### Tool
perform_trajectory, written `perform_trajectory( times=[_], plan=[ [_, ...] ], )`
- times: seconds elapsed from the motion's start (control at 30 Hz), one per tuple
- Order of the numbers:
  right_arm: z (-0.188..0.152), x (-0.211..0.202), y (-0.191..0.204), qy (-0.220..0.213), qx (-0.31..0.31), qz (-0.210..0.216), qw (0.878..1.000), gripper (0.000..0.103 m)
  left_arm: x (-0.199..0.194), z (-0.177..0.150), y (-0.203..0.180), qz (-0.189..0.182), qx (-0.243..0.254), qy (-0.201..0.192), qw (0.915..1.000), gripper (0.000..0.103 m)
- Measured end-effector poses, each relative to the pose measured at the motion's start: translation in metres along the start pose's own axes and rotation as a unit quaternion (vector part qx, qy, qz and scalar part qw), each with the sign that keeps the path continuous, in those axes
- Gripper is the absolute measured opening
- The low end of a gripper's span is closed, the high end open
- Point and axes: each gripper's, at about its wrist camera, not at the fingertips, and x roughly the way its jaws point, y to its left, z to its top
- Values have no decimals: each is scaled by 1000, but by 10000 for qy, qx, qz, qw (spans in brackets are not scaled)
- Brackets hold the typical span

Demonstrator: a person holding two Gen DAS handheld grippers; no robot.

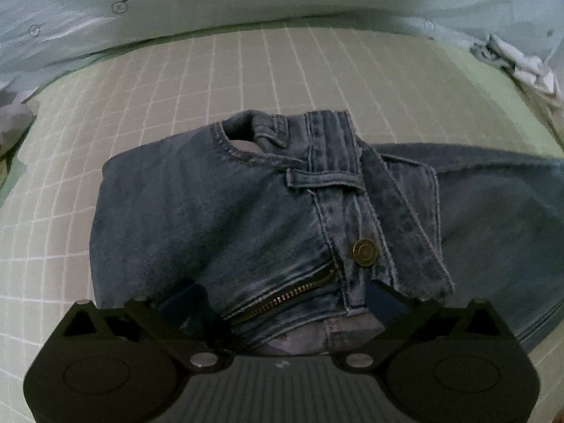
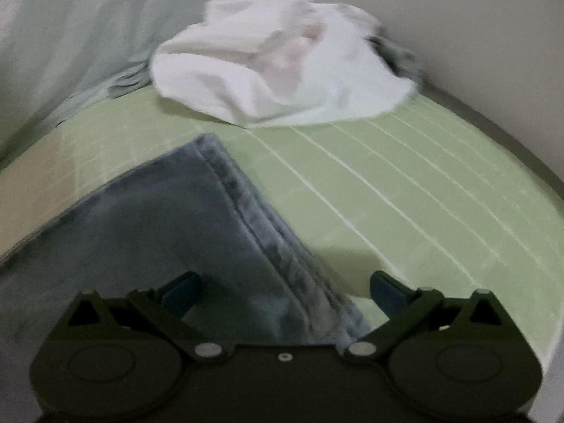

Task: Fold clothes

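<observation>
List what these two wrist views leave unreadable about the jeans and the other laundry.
- Jeans, left wrist view: the lower fly is hidden behind the left gripper; the leg runs off the right edge.
- Jeans hem end, right wrist view: its near part is covered by the right gripper.
- White garment, right wrist view: crumpled and motion-blurred, type unclear.
- Whether either gripper's open jaws touch the denim: cannot tell.

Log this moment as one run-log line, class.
left tongs: open over blue denim jeans | right tongs: open over jeans hem | crumpled white garment: unfolded
</observation>
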Motion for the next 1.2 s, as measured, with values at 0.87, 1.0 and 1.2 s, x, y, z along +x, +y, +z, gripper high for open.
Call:
perform_trajectory(
  times=[0.87, 1.0, 1.2],
  plan=[
    [7, -102, 167, -745, -663, 1381, 9854, 19, 6, -5, 4, -50, 126, -37, 9999, 103],
    [-30, -88, 234, 63, -1239, 1901, 9739, 40, -1, -9, 4, -116, 249, -109, 9996, 103],
    [-53, -106, 264, 91, -1473, 2264, 9628, 60, -23, -17, 18, -290, 285, -304, 9987, 103]
  ],
)
